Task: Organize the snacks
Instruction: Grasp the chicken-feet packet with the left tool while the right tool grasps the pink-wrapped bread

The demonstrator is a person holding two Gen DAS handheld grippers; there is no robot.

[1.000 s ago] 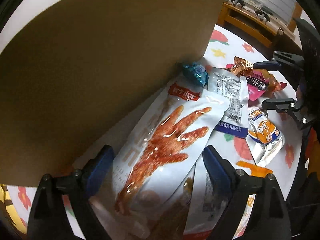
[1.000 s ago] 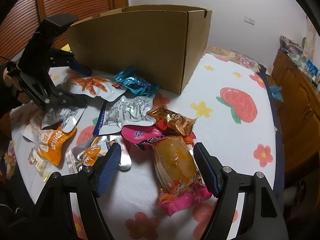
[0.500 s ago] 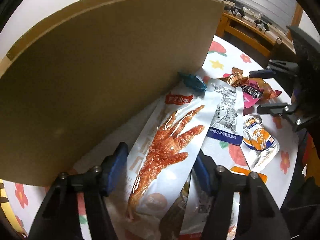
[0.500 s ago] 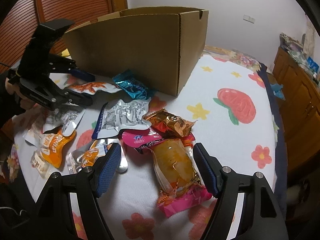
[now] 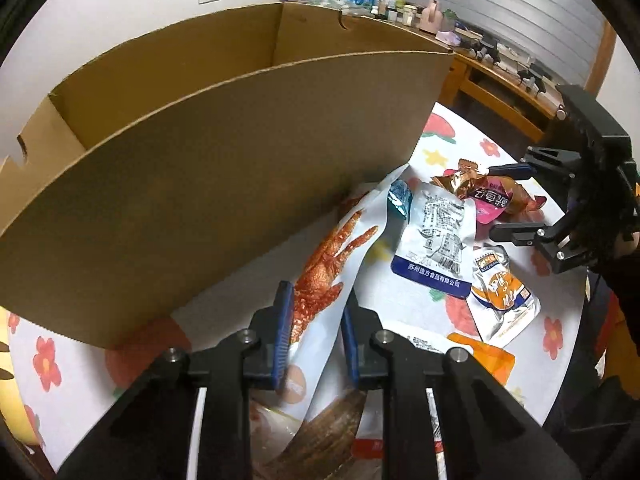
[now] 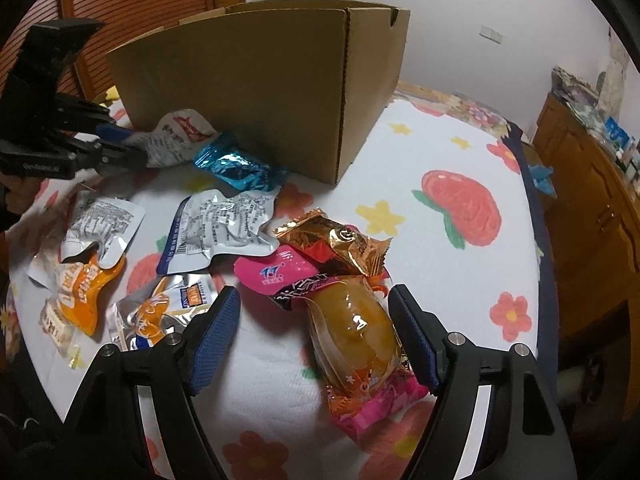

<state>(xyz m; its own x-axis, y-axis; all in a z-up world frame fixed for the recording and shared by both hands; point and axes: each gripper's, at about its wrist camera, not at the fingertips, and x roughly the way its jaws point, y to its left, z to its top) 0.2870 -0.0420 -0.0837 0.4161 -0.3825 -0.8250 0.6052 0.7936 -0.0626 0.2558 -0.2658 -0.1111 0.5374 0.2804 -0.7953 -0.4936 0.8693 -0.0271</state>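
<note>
1. The left claw (image 5: 314, 326) is level and low over the table (image 6: 440, 152), which wears a white cloth printed with red fruit and flowers. It points along the near wall of the open brown cardboard box (image 5: 224, 184), with its blue pads closed narrowly on the near end of a white plastic snack pouch printed with a red chicken foot (image 5: 332, 264).
2. The pouch's far end runs to the box's near corner, beside a crumpled blue foil wrapper (image 6: 236, 166).
3. The right claw (image 6: 316, 338) is wide open and holds nothing. It is tilted down just above the table, straddling a clear packet with an orange filling and pink ends (image 6: 360, 336).
4. Just beyond that packet lie a gold foil packet (image 6: 340, 246) and a silver pouch with a blue band (image 6: 218, 232). Orange-and-silver pouches (image 6: 80, 292) lie to the left, near the table's edge.
</note>
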